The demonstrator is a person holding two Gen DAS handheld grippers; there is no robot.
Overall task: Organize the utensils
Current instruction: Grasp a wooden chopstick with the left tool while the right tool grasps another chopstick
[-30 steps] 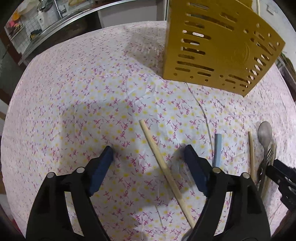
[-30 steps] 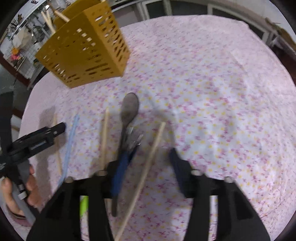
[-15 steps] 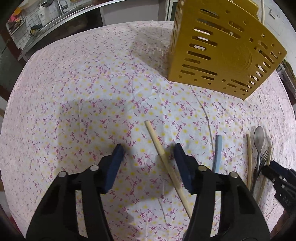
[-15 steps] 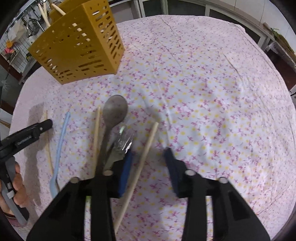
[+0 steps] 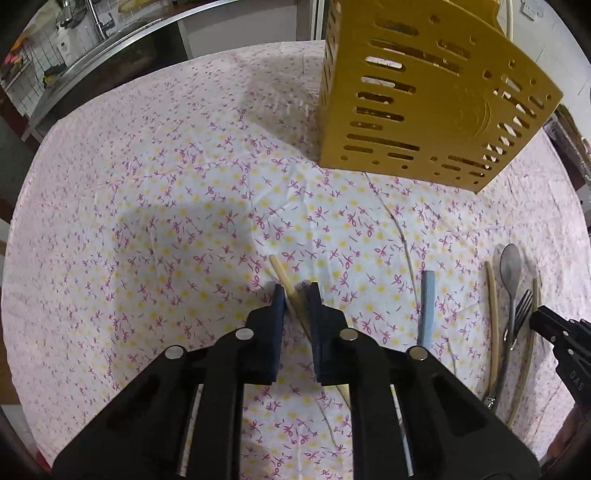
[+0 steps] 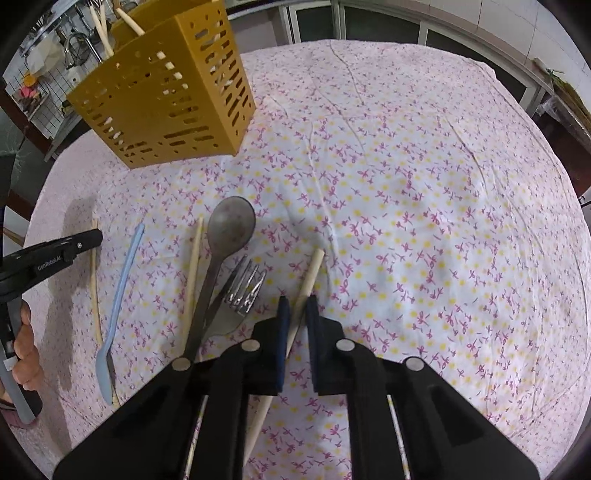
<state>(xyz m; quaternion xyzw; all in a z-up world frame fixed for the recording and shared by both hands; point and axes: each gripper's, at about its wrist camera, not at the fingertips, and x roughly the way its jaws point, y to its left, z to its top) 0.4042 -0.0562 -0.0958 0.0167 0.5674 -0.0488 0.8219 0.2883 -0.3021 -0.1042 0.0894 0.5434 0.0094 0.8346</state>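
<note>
A pale wooden chopstick (image 5: 279,267) lies slantwise on the flowered tablecloth (image 5: 166,221). My left gripper (image 5: 295,295) is closing on it, both blue pads against its sides. In the right wrist view a second chopstick (image 6: 314,266) runs between the pads of my right gripper (image 6: 297,306), which is shut on it. The yellow slotted utensil holder (image 5: 424,92) stands upright beyond both grippers, with several chopsticks poking from its top (image 6: 166,99). Between the grippers lie a metal spoon (image 6: 231,225), a fork (image 6: 243,284), a light blue plastic spoon (image 6: 122,280) and another chopstick (image 6: 194,269).
A person's hand (image 6: 26,354) grips the left tool's handle at the left edge of the right wrist view. A kitchen counter with a sink (image 5: 92,33) lies past the table's far left. Bare cloth stretches to the right (image 6: 443,221).
Both grippers went from wide open to closed around their chopsticks. The left one also shifted a little, so the yellow holder looks nearer and larger.
</note>
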